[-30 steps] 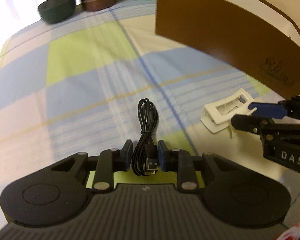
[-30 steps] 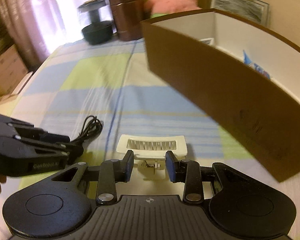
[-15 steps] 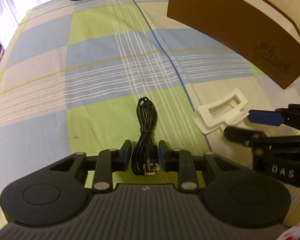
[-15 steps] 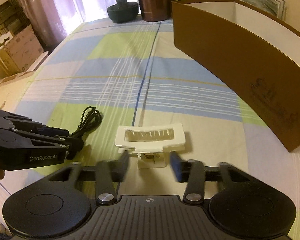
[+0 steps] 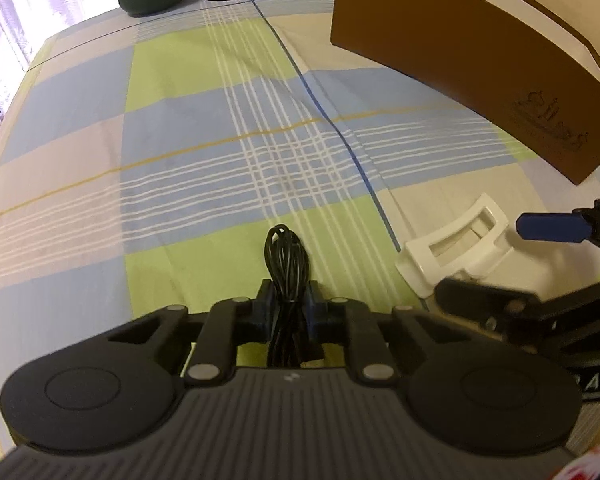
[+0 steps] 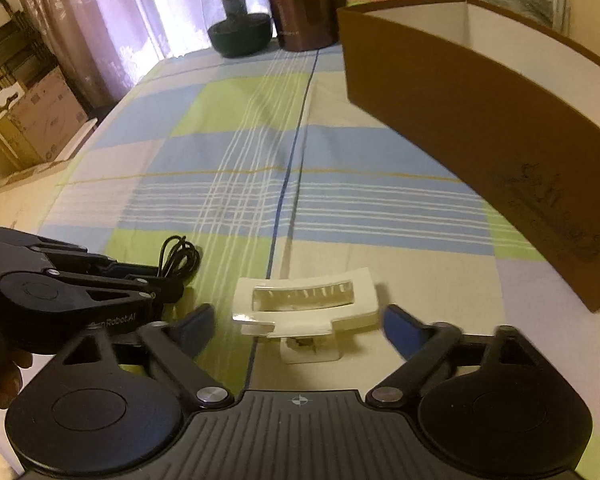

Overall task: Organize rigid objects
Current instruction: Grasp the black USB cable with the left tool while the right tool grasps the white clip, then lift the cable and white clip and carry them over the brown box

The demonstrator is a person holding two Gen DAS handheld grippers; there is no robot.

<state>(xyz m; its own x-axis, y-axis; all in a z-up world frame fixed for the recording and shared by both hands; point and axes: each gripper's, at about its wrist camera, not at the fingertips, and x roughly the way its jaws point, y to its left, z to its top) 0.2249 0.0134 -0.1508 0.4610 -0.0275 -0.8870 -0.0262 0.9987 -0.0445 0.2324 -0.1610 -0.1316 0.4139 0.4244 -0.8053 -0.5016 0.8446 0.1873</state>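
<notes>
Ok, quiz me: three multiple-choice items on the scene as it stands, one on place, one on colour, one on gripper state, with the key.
1. Where does the white clip lie?
A. Inside the brown box
B. On the checked cloth, outside the box
C. On top of the cable

2. What colour is the cable?
A. Black
B. White
C. Red

3. How does the right hand-held gripper stand?
A. Shut on the clip
B. Shut on the cable
C. Open, one finger on each side of the clip

Key:
1 B: the clip rests on the cloth, in front of the box.
2 A: its coils are black in both views, and the left hand-held gripper is shut on it.
3 C: its jaws have just been opening, and its blue pads stand clear of the clip.
</notes>
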